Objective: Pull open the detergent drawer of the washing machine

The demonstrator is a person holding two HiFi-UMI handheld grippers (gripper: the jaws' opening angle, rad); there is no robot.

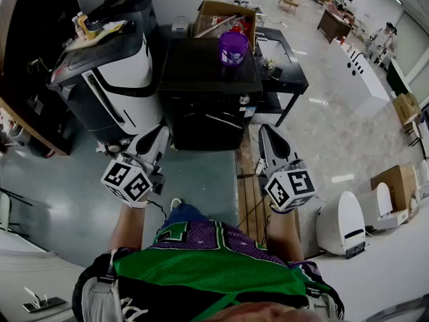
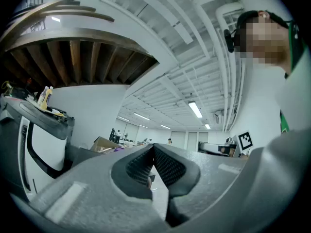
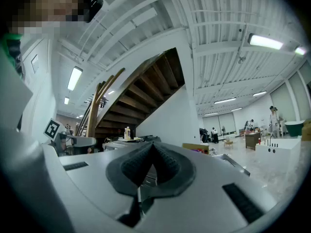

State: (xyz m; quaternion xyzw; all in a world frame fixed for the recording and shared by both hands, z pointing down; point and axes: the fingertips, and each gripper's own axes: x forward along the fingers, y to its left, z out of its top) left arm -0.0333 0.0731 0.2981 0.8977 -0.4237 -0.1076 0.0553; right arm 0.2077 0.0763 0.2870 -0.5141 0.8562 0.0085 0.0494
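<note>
Head view: left gripper (image 1: 163, 130) and right gripper (image 1: 265, 130) are both pinched closed on nothing. They sit just short of the black washing machine (image 1: 208, 92) dead ahead, not touching it. Can't make out its detergent drawer. 1 purple bucket (image 1: 233, 47) sits on top.

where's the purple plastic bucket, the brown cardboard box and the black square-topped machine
purple plastic bucket (image 1: 233, 48): head view, on its side wall
brown cardboard box (image 1: 221, 8): head view, on its top flap
black square-topped machine (image 1: 201, 69): head view, on its bare flat top
</note>
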